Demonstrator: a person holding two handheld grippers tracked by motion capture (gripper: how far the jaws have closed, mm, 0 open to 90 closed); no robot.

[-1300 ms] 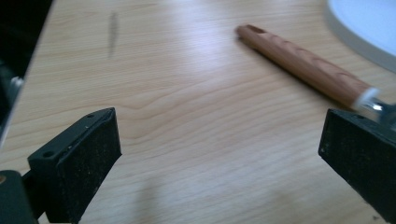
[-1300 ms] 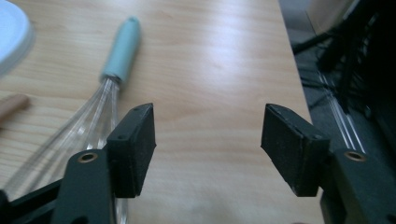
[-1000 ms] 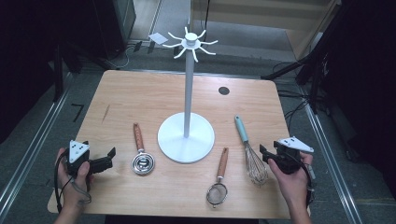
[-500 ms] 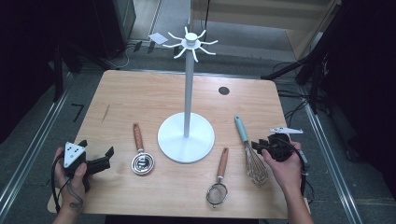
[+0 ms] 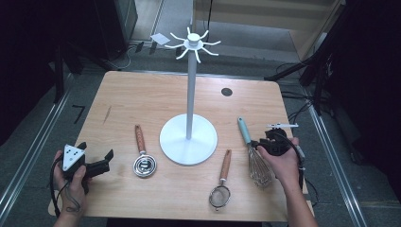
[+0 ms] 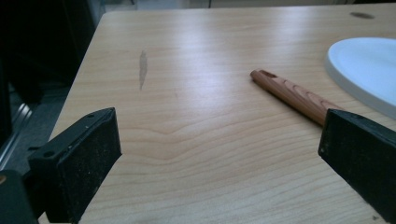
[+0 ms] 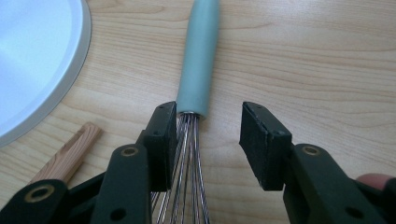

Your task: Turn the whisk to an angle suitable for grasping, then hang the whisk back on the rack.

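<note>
A whisk point(image 5: 259, 168) with a teal handle point(image 7: 201, 56) lies on the wooden table point(image 5: 142, 101), right of the white stand. My right gripper point(image 5: 260, 144) straddles it where the wires meet the handle. In the right gripper view the wires run between the jaws of the right gripper point(image 7: 208, 140). They lie against the left pad point(image 7: 163, 140), with a gap to the right pad point(image 7: 257, 140). These jaws have just been opening a little. My left gripper point(image 5: 98, 151) stands open at the table's front left; between the jaws of the left gripper point(image 6: 219, 154) is bare wood.
A tall white stand point(image 5: 190, 94) with hooks on top rises from a round base point(image 5: 188, 139) at mid-table. A wooden-handled metal cup point(image 5: 143, 164) lies left of the base, and a small strainer point(image 5: 220, 189) lies in front of it. A dark grommet point(image 5: 227, 91) sits at the back.
My right hand has moved left onto the whisk and turned, so its jaws now straddle the neck. The left hand has stayed put.
</note>
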